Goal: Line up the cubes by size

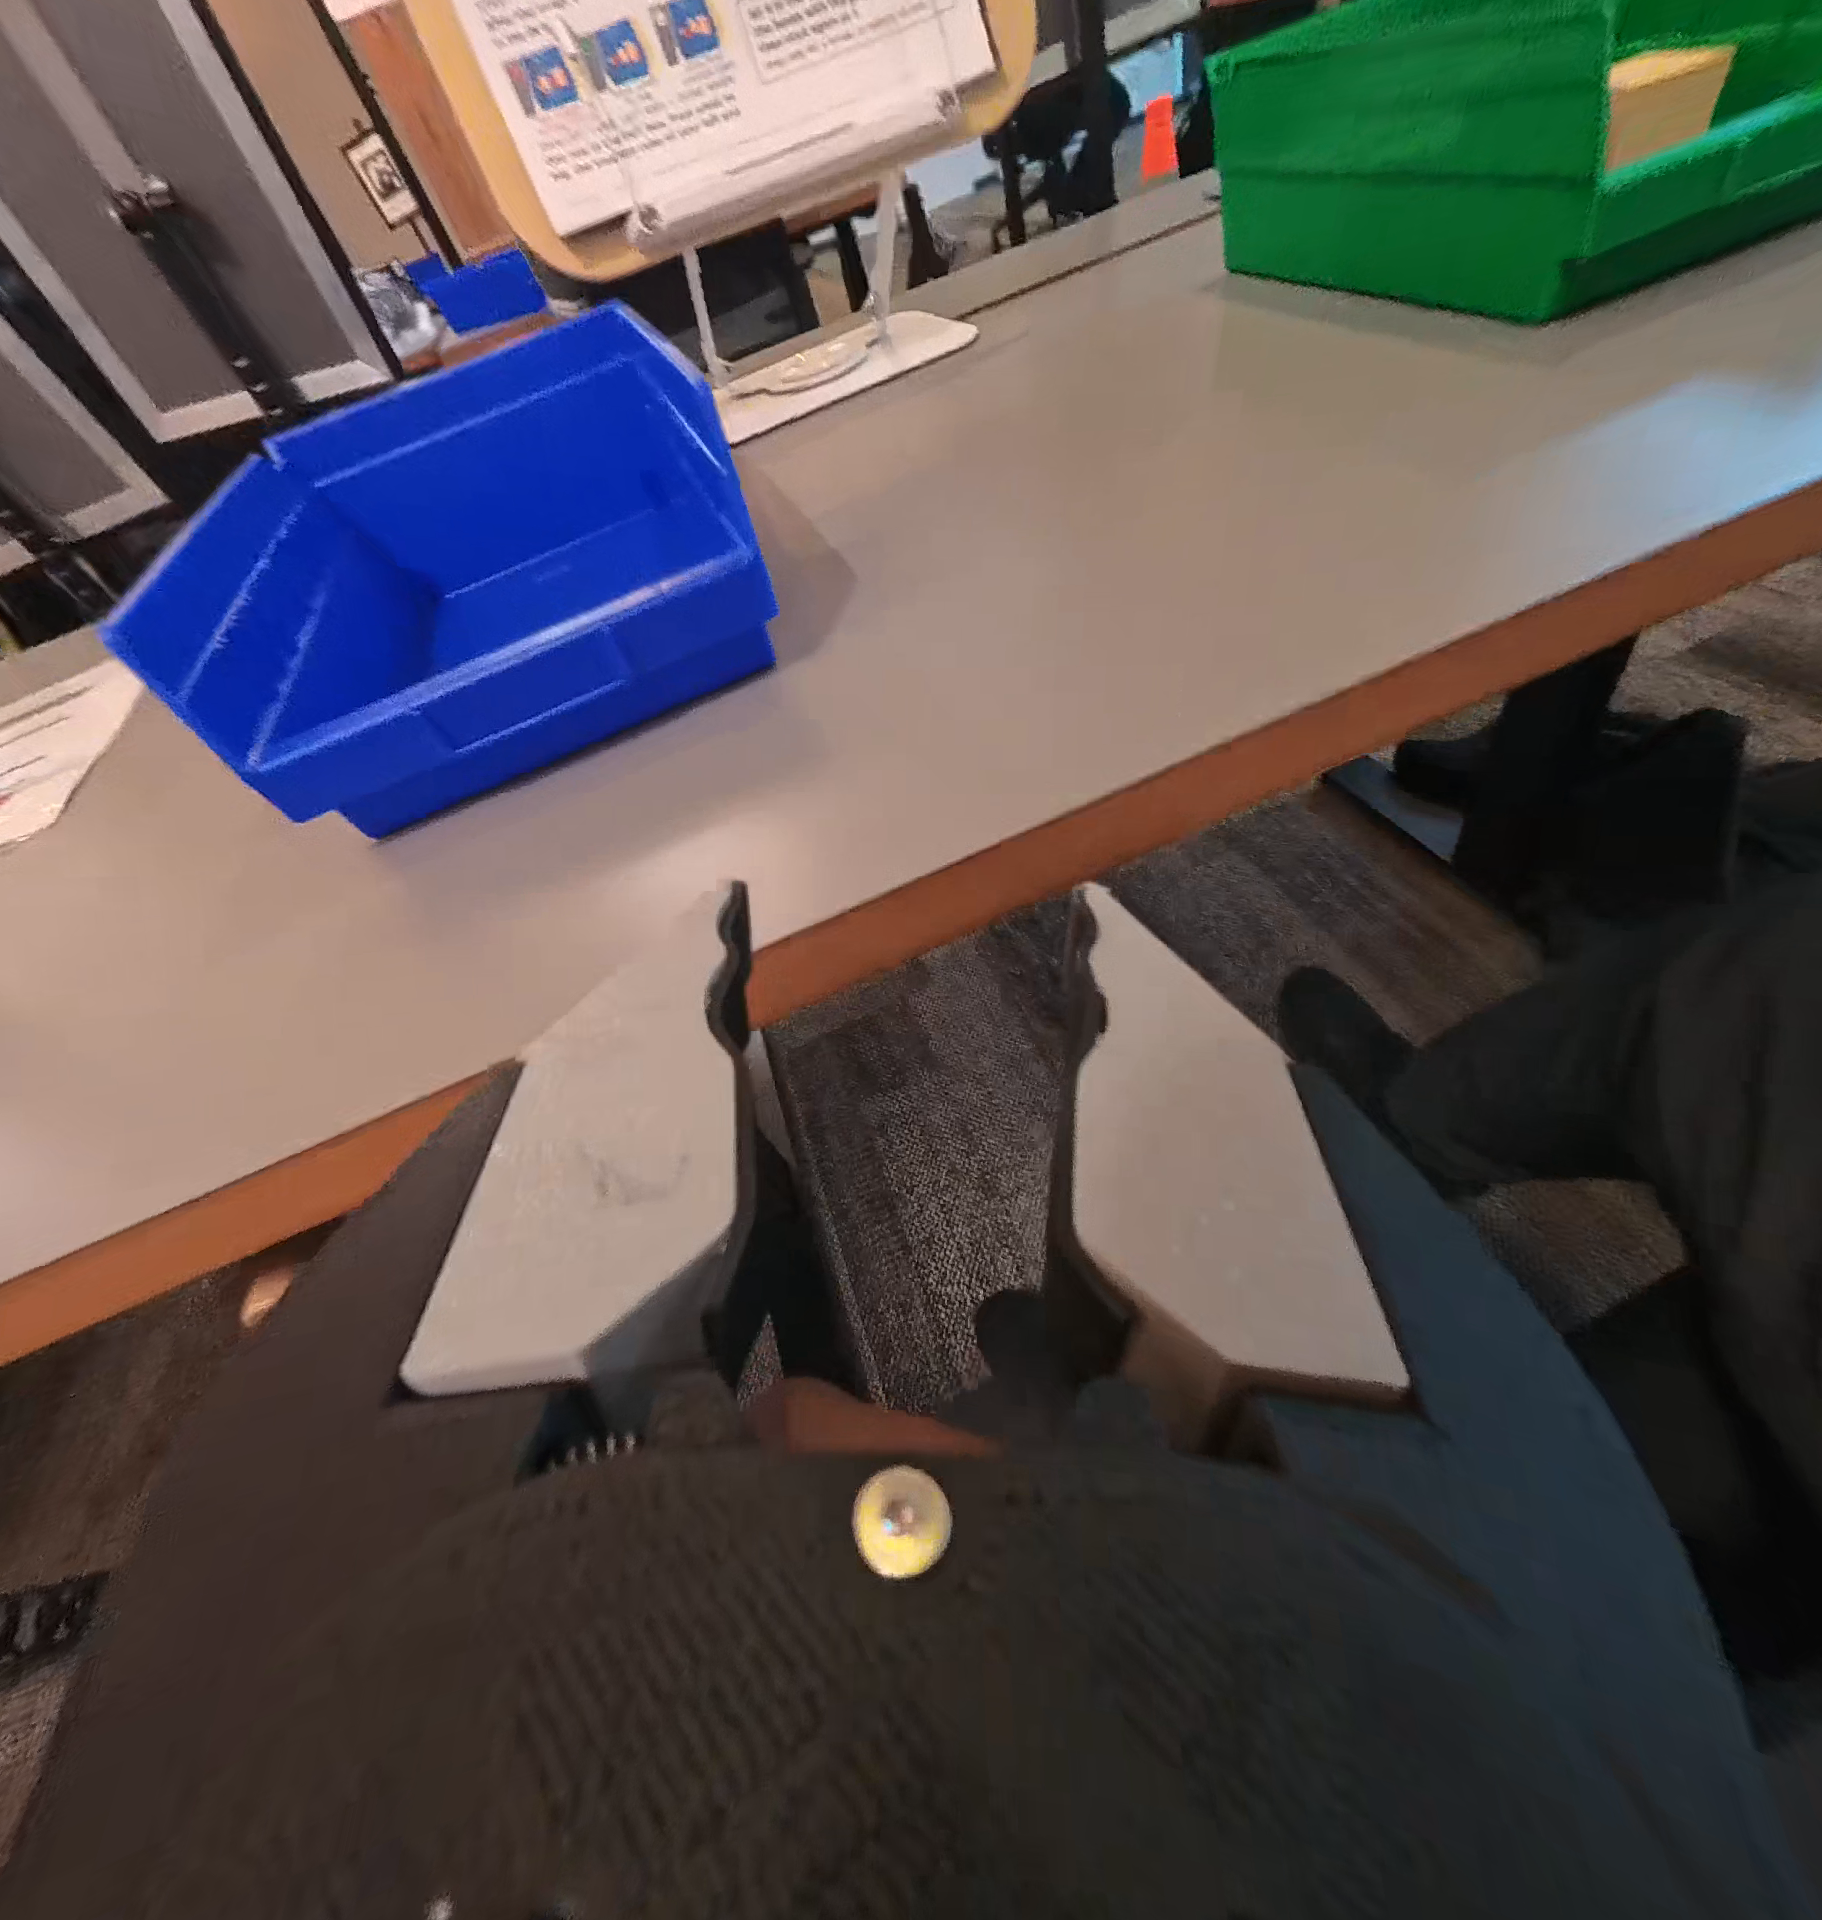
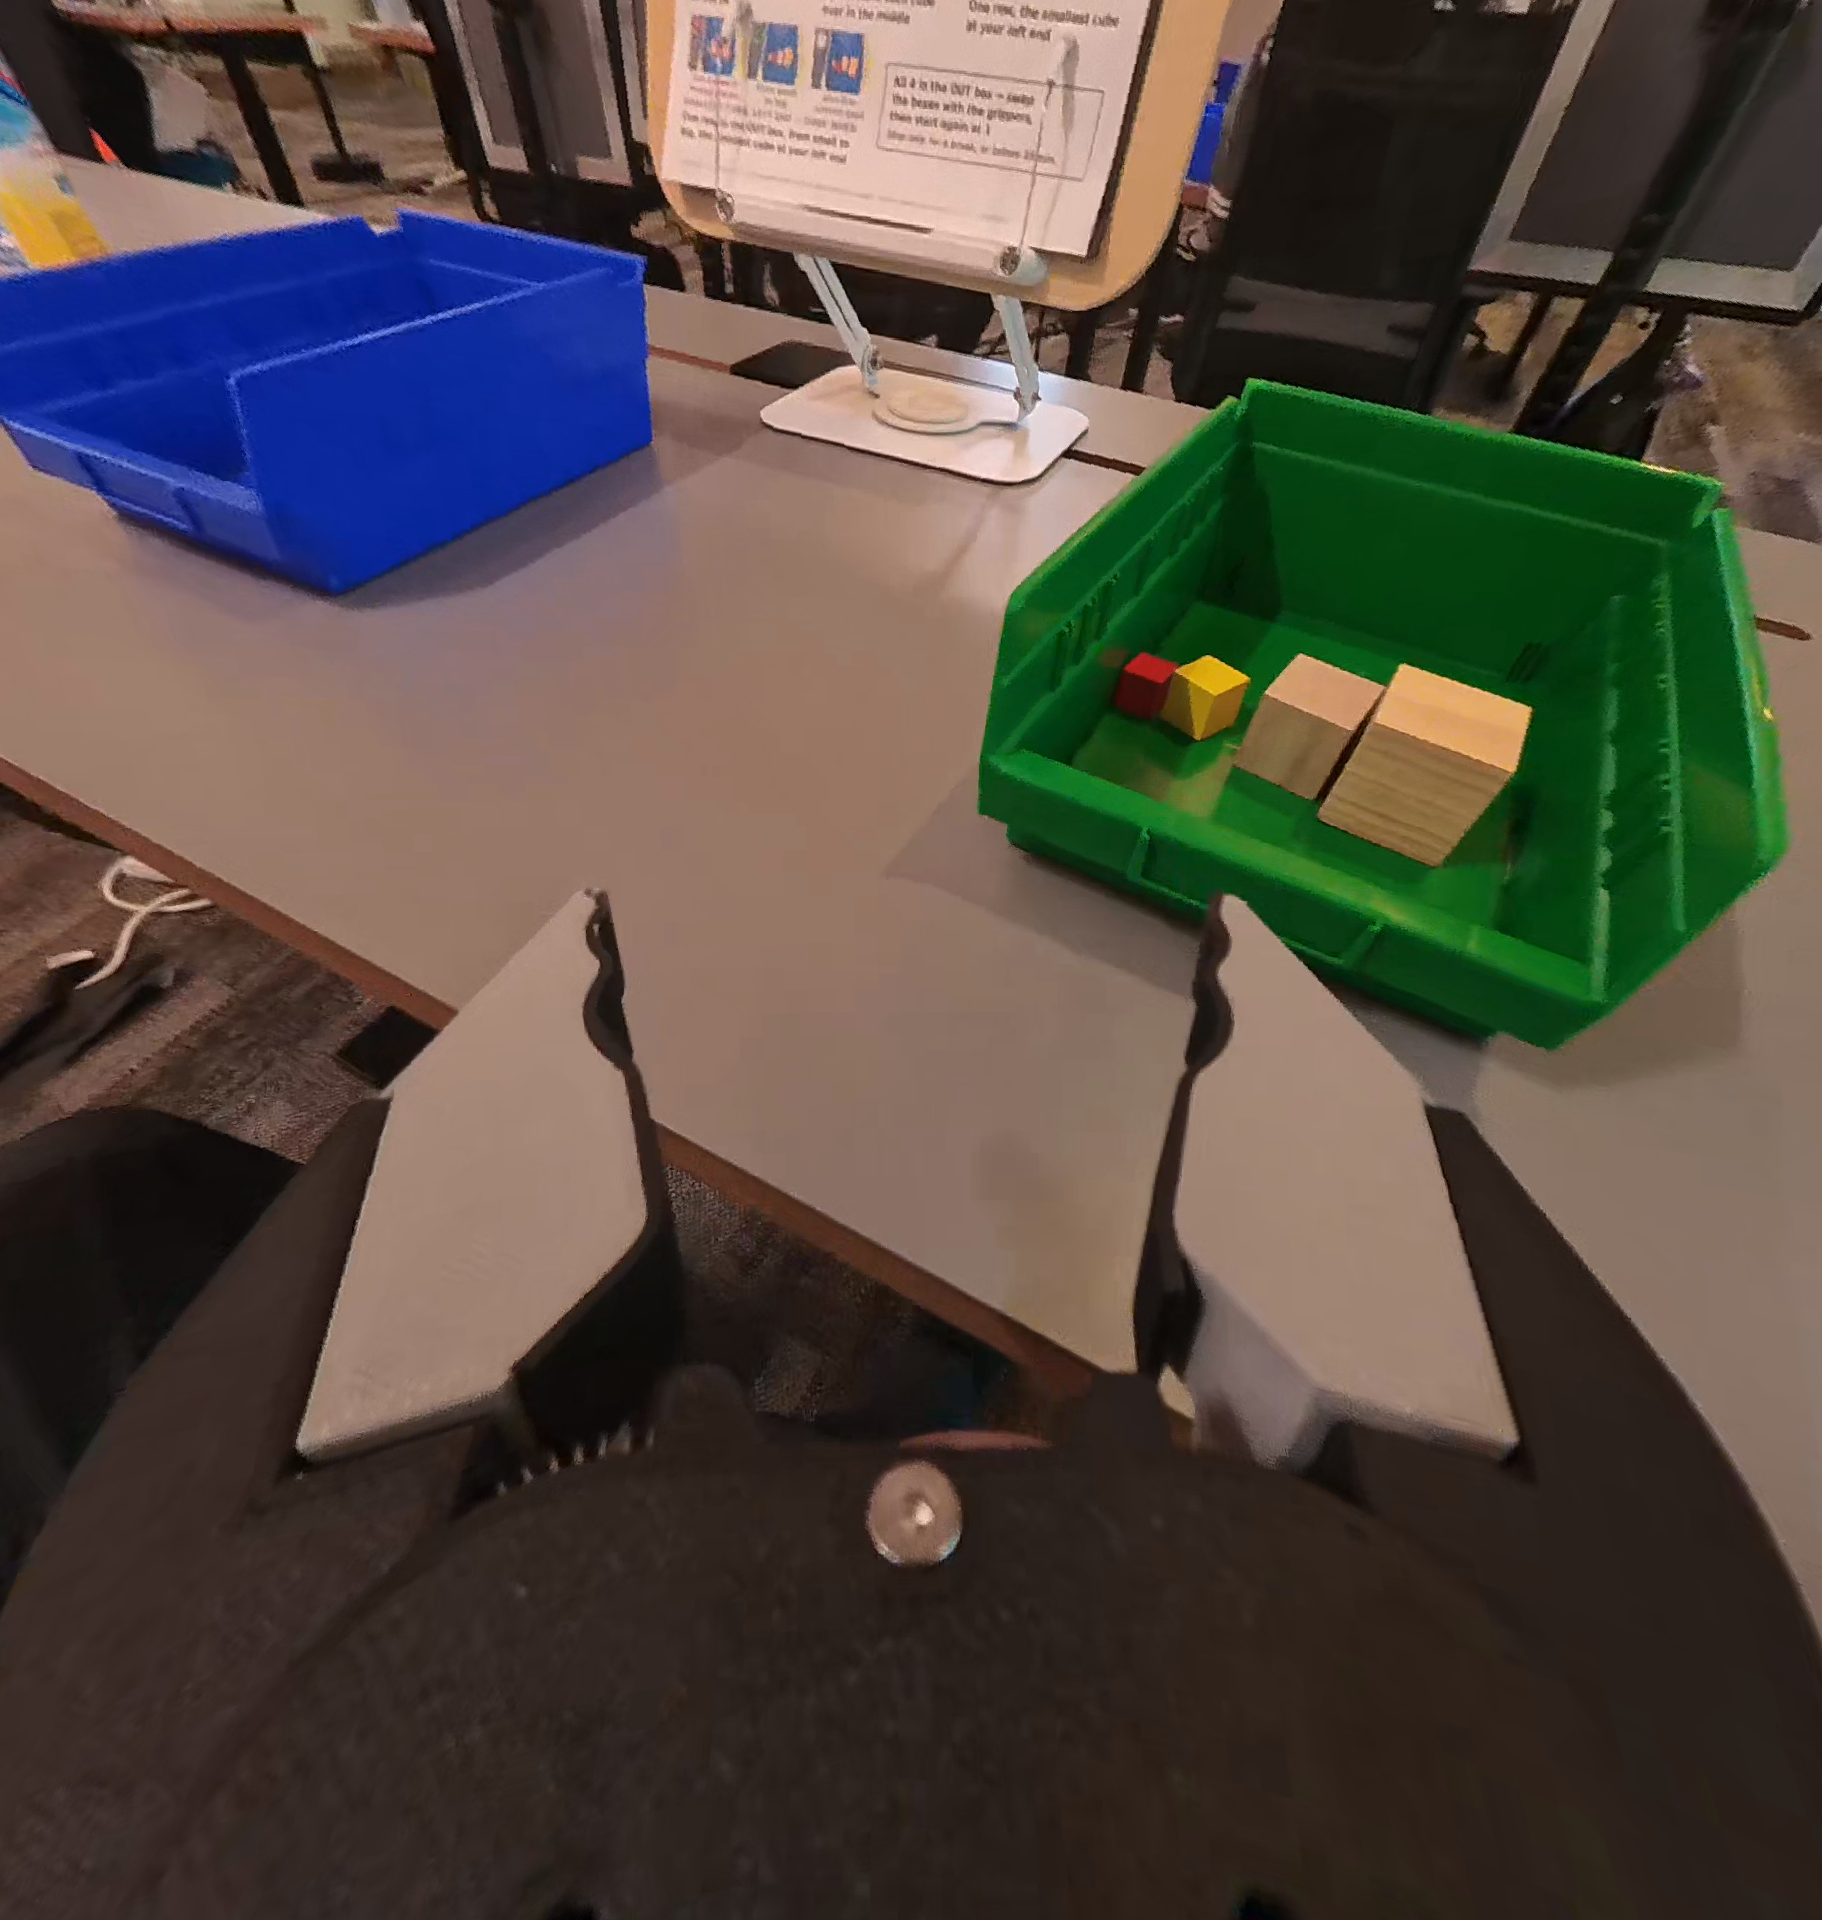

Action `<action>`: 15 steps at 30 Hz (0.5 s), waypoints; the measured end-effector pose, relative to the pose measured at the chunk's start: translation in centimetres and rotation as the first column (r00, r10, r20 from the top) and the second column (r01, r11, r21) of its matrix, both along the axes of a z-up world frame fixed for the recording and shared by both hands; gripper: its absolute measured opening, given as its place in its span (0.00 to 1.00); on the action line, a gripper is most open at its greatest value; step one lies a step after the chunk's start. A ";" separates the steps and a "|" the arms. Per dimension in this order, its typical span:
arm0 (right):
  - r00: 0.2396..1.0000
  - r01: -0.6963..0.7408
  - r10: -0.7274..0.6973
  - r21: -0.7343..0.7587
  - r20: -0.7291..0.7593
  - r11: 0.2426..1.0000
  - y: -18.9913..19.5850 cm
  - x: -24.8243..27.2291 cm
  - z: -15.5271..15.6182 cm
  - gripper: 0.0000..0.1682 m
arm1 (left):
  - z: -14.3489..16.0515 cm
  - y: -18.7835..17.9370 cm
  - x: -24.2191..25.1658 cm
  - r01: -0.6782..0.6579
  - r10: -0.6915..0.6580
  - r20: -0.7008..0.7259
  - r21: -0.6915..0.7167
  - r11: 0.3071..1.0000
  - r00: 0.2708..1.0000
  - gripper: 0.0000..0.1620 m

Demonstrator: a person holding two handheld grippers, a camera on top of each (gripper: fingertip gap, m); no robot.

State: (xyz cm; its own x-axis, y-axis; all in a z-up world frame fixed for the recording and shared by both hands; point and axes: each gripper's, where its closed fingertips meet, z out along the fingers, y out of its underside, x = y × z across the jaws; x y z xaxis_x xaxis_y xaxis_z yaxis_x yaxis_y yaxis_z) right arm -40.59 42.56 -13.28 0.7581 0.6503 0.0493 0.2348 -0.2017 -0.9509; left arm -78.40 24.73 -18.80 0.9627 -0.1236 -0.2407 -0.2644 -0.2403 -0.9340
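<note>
The right tool (image 2: 902, 914) hangs over the near edge of the grey bench (image 2: 782, 644), its two grey fingers spread wide with nothing between them. Only bare bench top shows through the gap.

Just beyond its right finger sits a green bin (image 2: 1073, 613) with its open, low front turned toward the tool. Inside, four cubes stand in a row on the bin floor. From left to right they are a small red cube (image 2: 1144, 683), a slightly bigger yellow cube (image 2: 1206, 694) touching it, a pale wooden cube (image 2: 1307, 722) a little apart, and a larger wooden cube (image 2: 1424, 761) pressed against that one. The yellow cube is turned at an angle to the others.

Farther off to the left, well apart from the green bin, a blue bin (image 2: 450, 457) rests on the bench with nothing visible in it. Between the two bins, at the far side, a white stand (image 2: 922, 421) holds up a printed sheet (image 2: 917, 94) on a tan board.

The left tool (image 1: 912, 909) is held lower, at the bench edge, so that one fingertip overlaps the bench top and the other hangs over the carpet (image 1: 917, 1101) below. Its fingers are moderately apart, narrower than the right tool's, and grip nothing. From here the blue bin (image 1: 533, 623) lies ahead on the left and the green bin (image 1: 1406, 177) at the far right, with one wooden cube (image 1: 1665, 104) showing inside. A sheet of paper (image 1: 24, 758) lies at the left edge of the bench. Dark clothing (image 1: 1665, 1039) fills the lower right.
</note>
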 end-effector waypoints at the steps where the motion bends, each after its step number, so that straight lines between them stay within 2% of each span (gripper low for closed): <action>1: 1.000 0.003 -0.003 -0.003 0.006 1.000 -0.2 0.0 -0.1 0.65 | 0.8 0.0 -0.1 0.000 0.000 0.019 0.009 1.000 1.000 0.37; 5: 1.000 0.001 0.000 -0.025 0.021 1.000 0.1 -0.8 -0.6 0.68 | 3.8 2.2 -1.0 -0.025 0.022 0.052 0.056 0.998 0.998 0.40; 8: 0.997 0.037 -0.036 -0.011 0.064 0.999 2.1 -1.5 -1.0 0.72 | 4.5 5.5 -2.1 -0.060 0.058 0.055 0.046 0.997 0.997 0.44; 12: 0.994 0.076 -0.073 -0.025 0.080 0.997 5.6 -3.7 -1.7 0.73 | 4.6 11.7 -2.9 -0.107 0.105 0.075 0.019 0.994 0.992 0.50; 15: 0.980 0.157 -0.154 -0.016 0.128 0.987 9.6 -5.1 -2.5 0.72 | 3.4 17.8 -3.0 -0.138 0.143 0.068 -0.066 0.988 0.987 0.52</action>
State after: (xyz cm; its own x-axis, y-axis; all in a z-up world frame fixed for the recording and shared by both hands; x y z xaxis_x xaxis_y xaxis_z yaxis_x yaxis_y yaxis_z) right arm -45.64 52.14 -15.81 0.8388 0.5273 0.1356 0.3164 -0.2695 -0.9095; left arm -81.35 42.51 -15.44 0.9861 0.0020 -0.1661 -0.1563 -0.3271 -0.9320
